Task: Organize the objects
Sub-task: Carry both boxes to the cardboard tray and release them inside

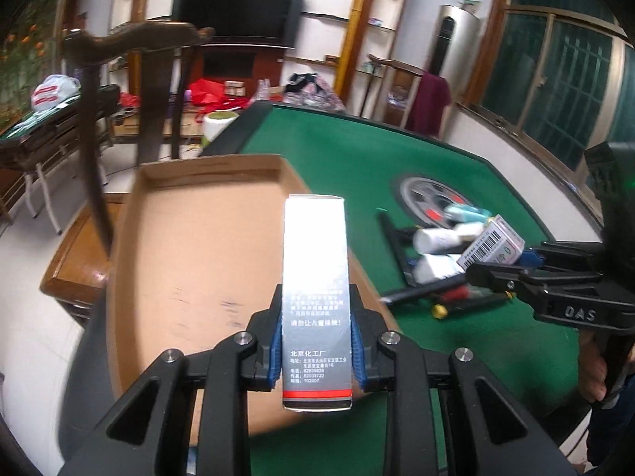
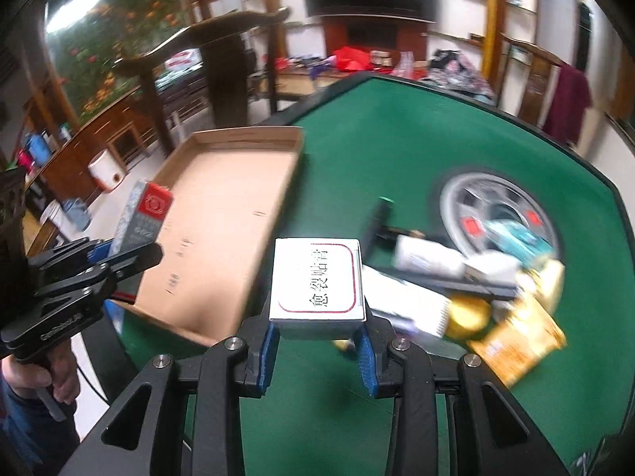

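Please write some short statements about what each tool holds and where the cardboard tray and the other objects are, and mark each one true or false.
1. The left tool is shut on a tall grey box. True.
2. The right tool is empty. False: it is shut on a small white box with a red-outlined label.
3. The cardboard tray already holds several boxes. False: no object is seen lying inside it in either view.
4. A pile of bottles and boxes lies on the green table, to the right of the tray. True.
5. The tray sits in the centre of the table. False: it sits at the table's left edge and reaches out past it.
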### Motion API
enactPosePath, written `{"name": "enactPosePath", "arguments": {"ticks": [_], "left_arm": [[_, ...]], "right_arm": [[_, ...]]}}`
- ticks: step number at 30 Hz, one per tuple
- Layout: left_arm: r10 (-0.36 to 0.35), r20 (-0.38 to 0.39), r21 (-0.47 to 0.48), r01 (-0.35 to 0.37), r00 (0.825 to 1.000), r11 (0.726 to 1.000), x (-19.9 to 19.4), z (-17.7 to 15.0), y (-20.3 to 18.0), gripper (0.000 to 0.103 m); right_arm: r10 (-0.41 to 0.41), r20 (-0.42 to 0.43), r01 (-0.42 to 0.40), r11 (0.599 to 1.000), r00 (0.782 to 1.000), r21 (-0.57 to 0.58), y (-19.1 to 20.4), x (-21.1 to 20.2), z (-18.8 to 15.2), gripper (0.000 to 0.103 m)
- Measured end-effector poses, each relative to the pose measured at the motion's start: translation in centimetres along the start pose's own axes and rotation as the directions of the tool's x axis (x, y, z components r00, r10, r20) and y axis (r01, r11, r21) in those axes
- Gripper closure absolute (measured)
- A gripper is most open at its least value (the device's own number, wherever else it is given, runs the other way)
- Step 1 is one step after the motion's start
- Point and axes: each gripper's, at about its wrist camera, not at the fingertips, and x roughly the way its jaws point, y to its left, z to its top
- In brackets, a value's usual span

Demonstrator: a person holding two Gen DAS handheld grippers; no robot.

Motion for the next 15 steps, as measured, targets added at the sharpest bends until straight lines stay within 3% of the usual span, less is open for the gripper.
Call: {"name": "enactPosePath", "arguments": {"ticks": [9,15], "left_arm": [[0.097,-0.047,-0.035,-0.099,0.994,0.994,2.8,4.1,6.2,0.077],[0.130,-0.137,-0.077,-0.141,0.982,0.987,7.3,5.7,9.7,0.077]], "right_arm": [[0.117,-0.150,-0.112,0.993,0.982,0.042,3.9,7.9,8.4,0.065],[0.127,-0.245,-0.102,0.989,0.961,0.111,4.5,14.4,12.8,0.065]]}}
